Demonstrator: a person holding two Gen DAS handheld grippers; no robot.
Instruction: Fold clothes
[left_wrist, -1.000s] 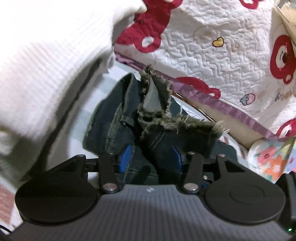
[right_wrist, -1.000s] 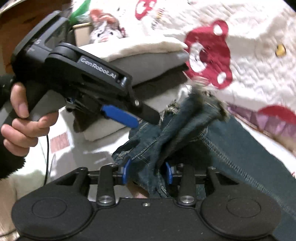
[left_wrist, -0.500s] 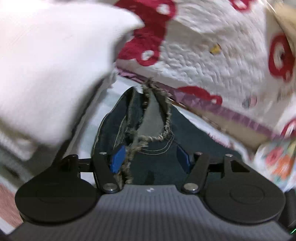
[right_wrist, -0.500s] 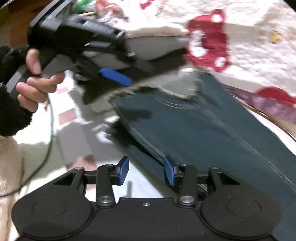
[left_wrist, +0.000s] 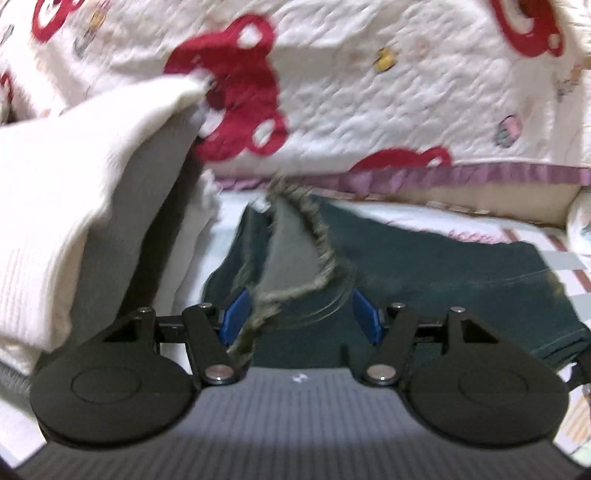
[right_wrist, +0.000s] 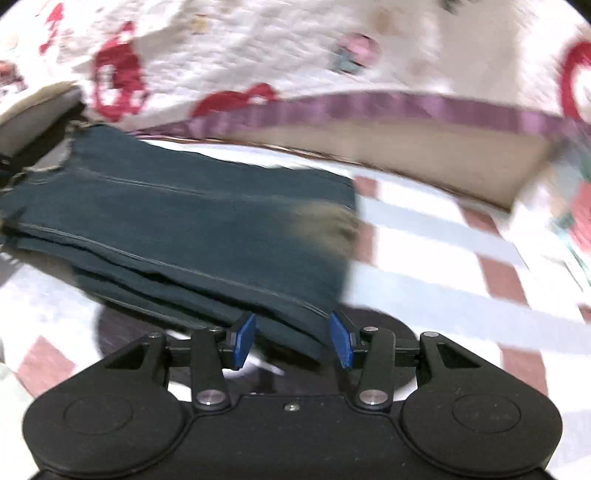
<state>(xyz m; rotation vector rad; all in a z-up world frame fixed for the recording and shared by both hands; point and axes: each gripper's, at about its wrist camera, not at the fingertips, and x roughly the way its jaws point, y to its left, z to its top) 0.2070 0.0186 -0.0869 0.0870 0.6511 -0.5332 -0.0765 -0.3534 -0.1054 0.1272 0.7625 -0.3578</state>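
Both grippers I hold, left gripper (left_wrist: 300, 314) and right gripper (right_wrist: 291, 339), gape wide, gripping nothing, above dark folded jeans (right_wrist: 177, 218) lying flat on the checked bedsheet (right_wrist: 436, 258) beside stacked folded clothes (left_wrist: 74, 206).

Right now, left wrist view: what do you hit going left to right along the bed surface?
Stack of folded white and grey clothes → frayed hem of the jeans → folded dark jeans → checked bedsheet. The left gripper is open over the jeans.
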